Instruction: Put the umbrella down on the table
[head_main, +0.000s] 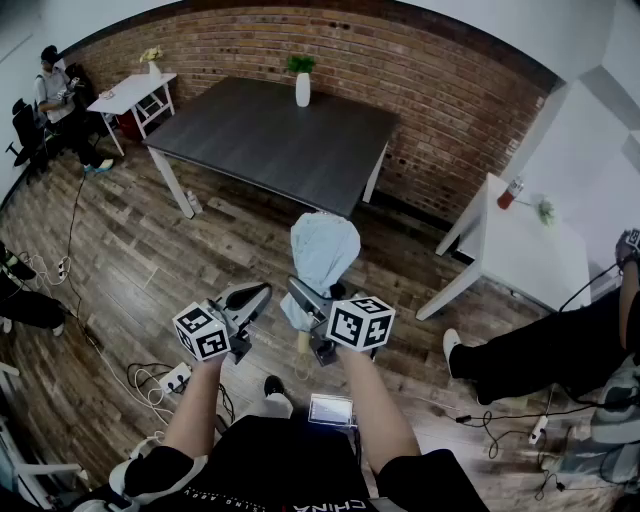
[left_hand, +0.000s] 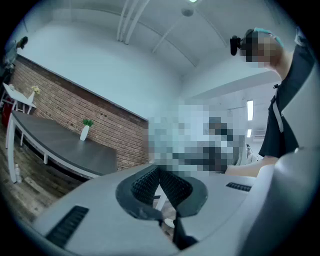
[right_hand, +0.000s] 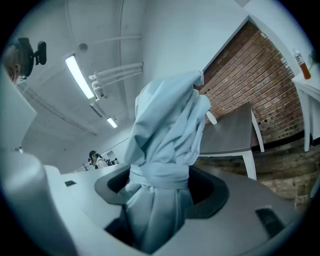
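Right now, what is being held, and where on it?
The right gripper clamps the folded pale blue fabric umbrella around its strapped waist. The left gripper holds nothing.

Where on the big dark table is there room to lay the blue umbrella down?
Nearly all of the dark grey rectangular table is bare: the whole near side and both ends. Only the white vase with a green plant stands at the far edge, by the red brick wall.

The left forearm (head_main: 195, 405) and right forearm (head_main: 375, 410) reach forward side by side, tools held about level. The left gripper (head_main: 258, 292) has its jaws pressed together, empty. The right gripper (head_main: 300, 296) stands wide (clamped round the upright umbrella (head_main: 325, 250)).
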